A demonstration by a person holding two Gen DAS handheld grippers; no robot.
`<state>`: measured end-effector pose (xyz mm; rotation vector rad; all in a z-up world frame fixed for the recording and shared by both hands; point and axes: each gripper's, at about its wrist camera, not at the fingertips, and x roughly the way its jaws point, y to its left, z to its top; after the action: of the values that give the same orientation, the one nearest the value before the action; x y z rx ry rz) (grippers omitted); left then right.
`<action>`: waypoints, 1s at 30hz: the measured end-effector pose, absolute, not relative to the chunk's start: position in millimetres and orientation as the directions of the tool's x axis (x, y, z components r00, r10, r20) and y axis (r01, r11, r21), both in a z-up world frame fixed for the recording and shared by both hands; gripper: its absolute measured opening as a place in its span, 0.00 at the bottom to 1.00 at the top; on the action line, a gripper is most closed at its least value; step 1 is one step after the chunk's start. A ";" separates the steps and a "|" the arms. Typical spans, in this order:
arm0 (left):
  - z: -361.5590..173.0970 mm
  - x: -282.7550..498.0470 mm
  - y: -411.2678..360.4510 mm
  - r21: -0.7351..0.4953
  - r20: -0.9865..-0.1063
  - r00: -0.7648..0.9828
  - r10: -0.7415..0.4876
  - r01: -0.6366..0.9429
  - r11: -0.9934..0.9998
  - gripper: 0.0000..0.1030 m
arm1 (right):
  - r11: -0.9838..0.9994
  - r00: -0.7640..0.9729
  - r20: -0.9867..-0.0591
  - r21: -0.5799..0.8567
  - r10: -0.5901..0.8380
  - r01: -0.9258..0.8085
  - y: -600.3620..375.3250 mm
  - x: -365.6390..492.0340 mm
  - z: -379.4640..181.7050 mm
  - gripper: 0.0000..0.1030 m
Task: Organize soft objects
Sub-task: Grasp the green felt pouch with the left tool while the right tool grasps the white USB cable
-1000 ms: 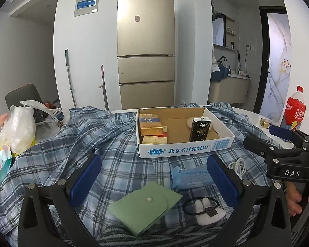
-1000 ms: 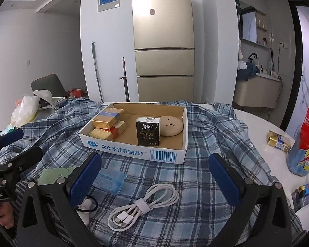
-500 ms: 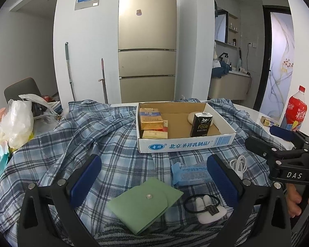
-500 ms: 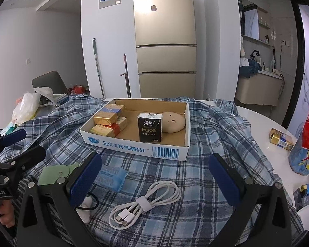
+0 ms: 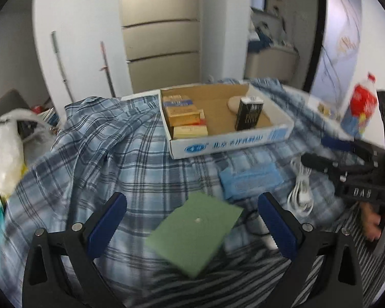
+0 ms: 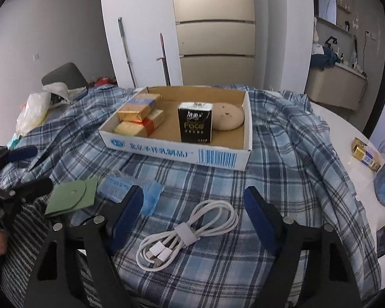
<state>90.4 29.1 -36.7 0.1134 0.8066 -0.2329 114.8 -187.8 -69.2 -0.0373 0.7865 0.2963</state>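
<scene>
Left wrist view:
Change: L claw (image 5: 191, 219) has dropped lower and nearer vs. a sec ago, frame blurred; prob. lining up a first pick.
L claw state: fingers apart, holding nothing.
Green pouch (image 5: 195, 233): flat on plaid shirt (image 5: 110, 154) over bench, between the fingers; long axis diagonal, corner toward cardboard box (image 5: 228, 143).
Blue wipes pack (image 5: 249, 181): beyond pouch, long axis left-right.

Right wrist view:
Change: R claw (image 6: 193, 214) also lower, closer in.
R claw state: apart, empty.
White cable (image 6: 190, 233): coiled between the fingers, plugs toward cam.
Box: tissue pack (image 6: 195, 126) upright inside.
</scene>
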 end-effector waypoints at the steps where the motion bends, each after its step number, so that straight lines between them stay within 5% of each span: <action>1: -37.4 92.5 31.3 0.028 -0.743 0.649 -0.167 0.279 0.960 0.97 | 0.957 0.656 -0.713 0.074 0.248 -0.281 -186.4 115.3 -71.2 0.75; 9: -58.0 99.3 30.7 0.101 -0.812 0.551 -0.192 0.457 0.884 0.95 | 0.948 0.551 -0.799 0.071 0.241 -0.312 -176.9 123.5 -91.4 0.47; 15: -72.5 105.8 15.9 0.140 -0.847 0.499 -0.181 0.538 0.831 0.95 | 0.944 0.521 -0.820 0.067 0.236 -0.323 -174.2 124.5 -98.7 0.46; 26: -98.2 124.4 19.0 0.013 -0.920 0.328 -0.213 0.571 0.821 0.88 | 0.945 0.513 -0.825 0.075 0.238 -0.318 -175.3 126.7 -99.2 0.41; 30: -100.1 122.8 20.2 -0.009 -0.920 0.313 -0.234 0.583 0.813 0.74 | 0.948 0.516 -0.826 0.068 0.228 -0.310 -176.0 127.3 -99.7 0.32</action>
<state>122.8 20.2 -100.1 0.3557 1.1319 -0.5537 127.3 -176.0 -99.7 -0.0923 0.9771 0.3238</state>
